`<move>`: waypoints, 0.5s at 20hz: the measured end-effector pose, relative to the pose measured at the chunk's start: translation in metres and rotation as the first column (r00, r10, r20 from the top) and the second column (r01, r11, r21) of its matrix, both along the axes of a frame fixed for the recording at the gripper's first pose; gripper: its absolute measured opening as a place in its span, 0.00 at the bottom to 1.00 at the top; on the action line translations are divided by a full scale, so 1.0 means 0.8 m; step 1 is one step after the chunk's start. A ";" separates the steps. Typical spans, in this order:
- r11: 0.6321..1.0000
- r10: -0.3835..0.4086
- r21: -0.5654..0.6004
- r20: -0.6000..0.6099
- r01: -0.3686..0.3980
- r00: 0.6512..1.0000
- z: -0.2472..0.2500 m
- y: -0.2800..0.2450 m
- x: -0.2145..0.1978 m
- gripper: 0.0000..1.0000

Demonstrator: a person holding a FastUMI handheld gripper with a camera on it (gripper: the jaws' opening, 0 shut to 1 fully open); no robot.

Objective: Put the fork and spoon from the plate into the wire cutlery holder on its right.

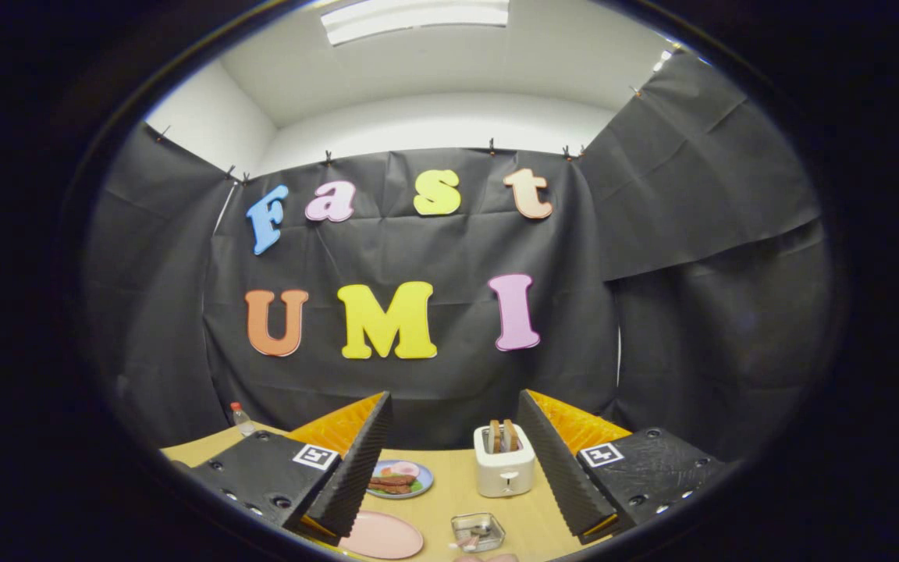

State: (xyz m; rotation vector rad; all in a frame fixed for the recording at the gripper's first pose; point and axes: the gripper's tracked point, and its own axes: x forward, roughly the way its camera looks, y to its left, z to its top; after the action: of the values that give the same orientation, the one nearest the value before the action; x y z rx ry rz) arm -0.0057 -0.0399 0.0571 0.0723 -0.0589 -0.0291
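Hovering wide-open claw (456, 460) over tan wooden surface (457, 488), empty pink round plate (381, 535) lower centre, small wire cutlery holder (477, 531) just right

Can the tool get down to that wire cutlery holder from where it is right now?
Probably yes. The tool is open, and the wire cutlery holder sits on the table between its fingers, low and near, right of the pink plate, with nothing between.

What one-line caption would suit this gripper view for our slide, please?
Open gripper above a table with toaster, pink plate, food plate and wire holder.
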 end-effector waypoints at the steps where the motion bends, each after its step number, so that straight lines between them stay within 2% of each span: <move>1: 1.000 0.002 0.000 0.001 -0.002 1.000 0.001 0.001 0.001 0.96; 10: 1.000 0.017 0.009 0.002 -0.017 1.000 0.003 0.011 0.001 0.96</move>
State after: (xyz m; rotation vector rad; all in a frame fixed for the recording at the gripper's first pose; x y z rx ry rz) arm -0.0052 -0.0314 0.0596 0.0820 -0.0604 -0.0121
